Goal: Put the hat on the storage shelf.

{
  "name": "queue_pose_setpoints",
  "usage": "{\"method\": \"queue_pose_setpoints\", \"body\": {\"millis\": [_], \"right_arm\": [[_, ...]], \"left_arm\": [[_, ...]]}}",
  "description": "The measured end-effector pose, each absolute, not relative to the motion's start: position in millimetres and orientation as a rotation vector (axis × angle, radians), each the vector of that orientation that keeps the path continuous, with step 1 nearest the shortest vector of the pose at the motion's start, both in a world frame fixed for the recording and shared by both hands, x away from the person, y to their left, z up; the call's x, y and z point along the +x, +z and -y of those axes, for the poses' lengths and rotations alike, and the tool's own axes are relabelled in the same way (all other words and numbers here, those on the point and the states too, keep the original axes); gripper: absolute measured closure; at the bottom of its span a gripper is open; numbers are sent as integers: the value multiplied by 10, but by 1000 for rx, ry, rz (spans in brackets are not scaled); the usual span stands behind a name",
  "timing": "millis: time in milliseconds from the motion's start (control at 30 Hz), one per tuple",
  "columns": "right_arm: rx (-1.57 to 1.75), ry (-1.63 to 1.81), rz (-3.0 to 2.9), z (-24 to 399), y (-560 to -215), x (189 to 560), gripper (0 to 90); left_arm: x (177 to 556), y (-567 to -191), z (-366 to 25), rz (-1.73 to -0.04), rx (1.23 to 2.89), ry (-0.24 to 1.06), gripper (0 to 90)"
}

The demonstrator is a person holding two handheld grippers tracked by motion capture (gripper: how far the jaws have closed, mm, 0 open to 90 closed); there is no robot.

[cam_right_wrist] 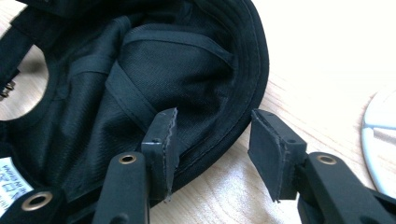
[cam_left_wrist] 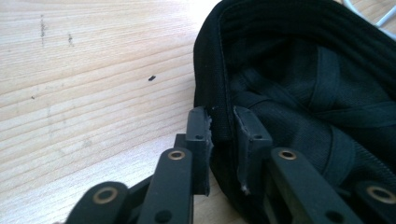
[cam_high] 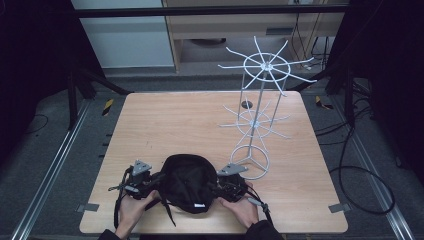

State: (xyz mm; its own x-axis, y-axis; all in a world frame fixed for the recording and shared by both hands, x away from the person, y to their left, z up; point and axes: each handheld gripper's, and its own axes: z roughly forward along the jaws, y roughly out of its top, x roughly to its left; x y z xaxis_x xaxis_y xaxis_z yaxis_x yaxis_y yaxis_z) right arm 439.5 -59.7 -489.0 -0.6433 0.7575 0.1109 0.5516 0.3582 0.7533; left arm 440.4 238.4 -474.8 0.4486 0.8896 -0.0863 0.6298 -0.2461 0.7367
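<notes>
Black fabric cap point(cam_high: 189, 182) upside down at near table edge — left gripper point(cam_left_wrist: 223, 125) clamped on its rim; right gripper point(cam_right_wrist: 212, 140) straddles opposite rim (pads not touching).

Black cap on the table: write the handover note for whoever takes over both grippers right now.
Left gripper: fingers closed on the rim of the black cap.
Right gripper: open, fingers straddling the opposite rim, one inside the cap, one outside, not pressing.
Cap lies upside down near the table's front edge; the white wire rack stands to its right, its arms bare.
Done: left grip on the rim.
Left: probably close the right fingers, lift, hang the cap on the rack.
</notes>
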Motion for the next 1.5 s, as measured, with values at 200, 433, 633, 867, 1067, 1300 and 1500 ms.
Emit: {"method": "queue_pose_setpoints", "body": {"millis": [200, 433, 633, 867, 1067, 1300, 1500], "right_arm": [[1197, 1160, -2378, 606, -4916, 4423, 500], [1215, 1140, -2403, 567, -4953, 4434, 585], [1208, 1146, -2380, 574, -4880, 4422, 737], [1084, 1314, -2219, 671, -4499, 4315, 821], [948, 1367, -2183, 620, -4382, 4231, 826], [838, 1378, -2185, 563, -4335, 4186, 826], [824, 1382, -2176, 582, -4345, 4180, 825]], "left_arm": [[4407, -4757, -2386, -1274, 1992, 462, 796], [4401, -4764, -2382, -1272, 1988, 453, 799], [4398, -4746, -2386, -1269, 1975, 441, 799], [4398, -4759, -2317, -1245, 1976, 411, 798], [4422, -4773, -2265, -1238, 1974, 421, 795], [4541, -4794, -2240, -1246, 1931, 394, 793], [4587, -4828, -2175, -1220, 1947, 406, 782]]}}
